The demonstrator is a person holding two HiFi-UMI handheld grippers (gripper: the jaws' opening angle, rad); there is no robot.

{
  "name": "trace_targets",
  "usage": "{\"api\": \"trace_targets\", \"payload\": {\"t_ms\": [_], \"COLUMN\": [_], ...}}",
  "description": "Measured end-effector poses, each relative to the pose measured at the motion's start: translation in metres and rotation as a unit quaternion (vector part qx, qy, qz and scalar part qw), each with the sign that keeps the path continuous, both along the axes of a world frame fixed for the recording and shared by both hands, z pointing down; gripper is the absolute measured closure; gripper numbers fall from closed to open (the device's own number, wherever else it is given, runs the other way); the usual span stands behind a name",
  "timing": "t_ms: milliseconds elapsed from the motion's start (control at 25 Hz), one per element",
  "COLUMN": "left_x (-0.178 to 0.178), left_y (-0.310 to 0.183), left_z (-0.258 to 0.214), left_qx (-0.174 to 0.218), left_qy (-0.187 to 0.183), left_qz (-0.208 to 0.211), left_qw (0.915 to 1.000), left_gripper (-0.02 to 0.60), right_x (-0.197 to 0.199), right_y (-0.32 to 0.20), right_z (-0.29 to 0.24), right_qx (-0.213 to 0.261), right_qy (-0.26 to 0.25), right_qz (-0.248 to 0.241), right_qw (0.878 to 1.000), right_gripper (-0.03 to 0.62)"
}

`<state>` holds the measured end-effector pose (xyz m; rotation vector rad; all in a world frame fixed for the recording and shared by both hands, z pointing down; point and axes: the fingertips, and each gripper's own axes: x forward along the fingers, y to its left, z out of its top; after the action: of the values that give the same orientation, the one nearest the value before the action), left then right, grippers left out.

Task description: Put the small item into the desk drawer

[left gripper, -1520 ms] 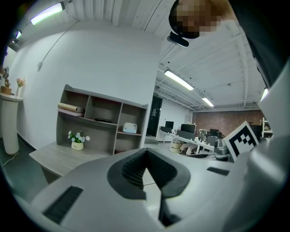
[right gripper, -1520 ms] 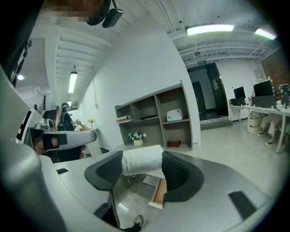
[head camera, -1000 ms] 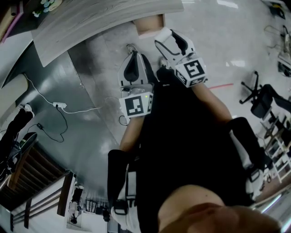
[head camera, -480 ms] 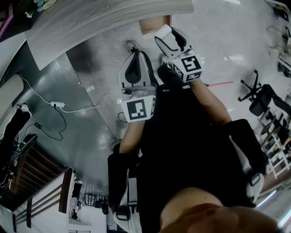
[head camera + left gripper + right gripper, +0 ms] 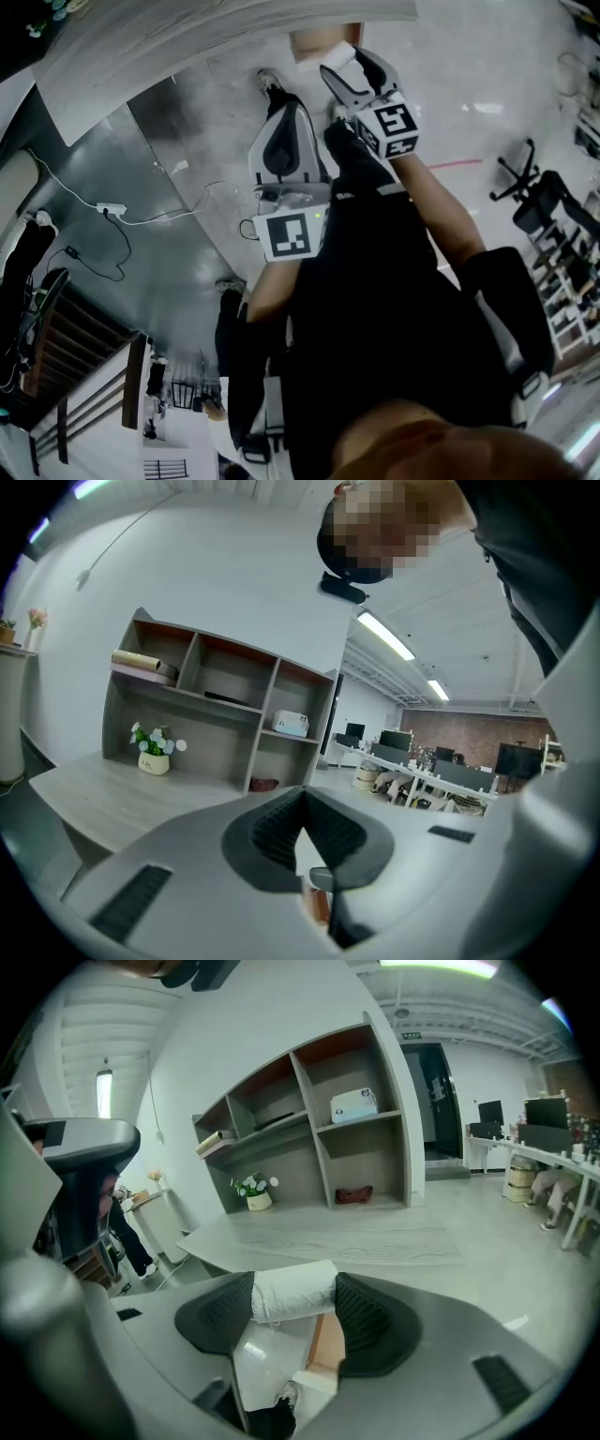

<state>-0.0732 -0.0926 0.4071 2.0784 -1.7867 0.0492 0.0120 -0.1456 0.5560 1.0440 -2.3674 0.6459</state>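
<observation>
Right gripper view: my right gripper (image 5: 294, 1309) clamped on white roll (image 5: 292, 1288); left gripper (image 5: 302, 841) closed, empty. Hold squeeze steady; drawer (image 5: 317, 42) at 12 o'clock.

We see a shelf unit (image 5: 319, 1119): white box (image 5: 354, 1105) in its right column, dark red object (image 5: 354, 1194) 1 cubby below, flower pot (image 5: 255, 1194) at its lower left, tan roll (image 5: 141, 658) top left.

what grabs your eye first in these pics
The white rolled item clamped between the pads of the right gripper, held out in front of the grey desk. Beside it the left gripper is shut on nothing. A small flower pot stands at the foot of the shelf unit on the desk.
</observation>
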Motion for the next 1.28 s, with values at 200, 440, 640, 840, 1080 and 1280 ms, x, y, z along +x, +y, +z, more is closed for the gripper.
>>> {"api": "trace_targets", "payload": {"t_ms": [200, 440, 640, 840, 1080, 1280], "left_x": [0.000, -0.002, 0.000, 0.005, 0.007, 0.007], "left_y": [-0.004, -0.011, -0.016, -0.019, -0.023, -0.025], "left_z": [0.011, 0.017, 0.024, 0.031, 0.036, 0.041], "left_qx": [-0.008, -0.007, -0.014, -0.022, -0.025, -0.028], "left_qy": [0.004, 0.005, 0.012, 0.013, 0.017, 0.020], "left_qz": [0.003, -0.005, -0.002, -0.001, -0.005, -0.005], "left_qw": [1.0000, 1.0000, 0.9998, 0.9997, 0.9995, 0.9994], "left_gripper": [0.584, 0.584, 0.584, 0.584, 0.584, 0.584], "right_x": [-0.001, 0.007, -0.001, 0.005, 0.009, 0.011], "right_y": [-0.009, -0.008, -0.017, -0.016, -0.014, -0.016], "right_z": [0.023, 0.067, 0.095, 0.135, 0.181, 0.216], "right_qx": [-0.019, -0.048, -0.058, -0.084, -0.108, -0.114], "right_qy": [0.002, 0.041, 0.044, 0.073, 0.098, 0.115], "right_qz": [0.007, 0.002, 0.001, -0.006, -0.002, 0.002], "right_qw": [1.000, 0.998, 0.997, 0.994, 0.989, 0.987], "right_gripper": [0.332, 0.332, 0.332, 0.332, 0.332, 0.332]}}
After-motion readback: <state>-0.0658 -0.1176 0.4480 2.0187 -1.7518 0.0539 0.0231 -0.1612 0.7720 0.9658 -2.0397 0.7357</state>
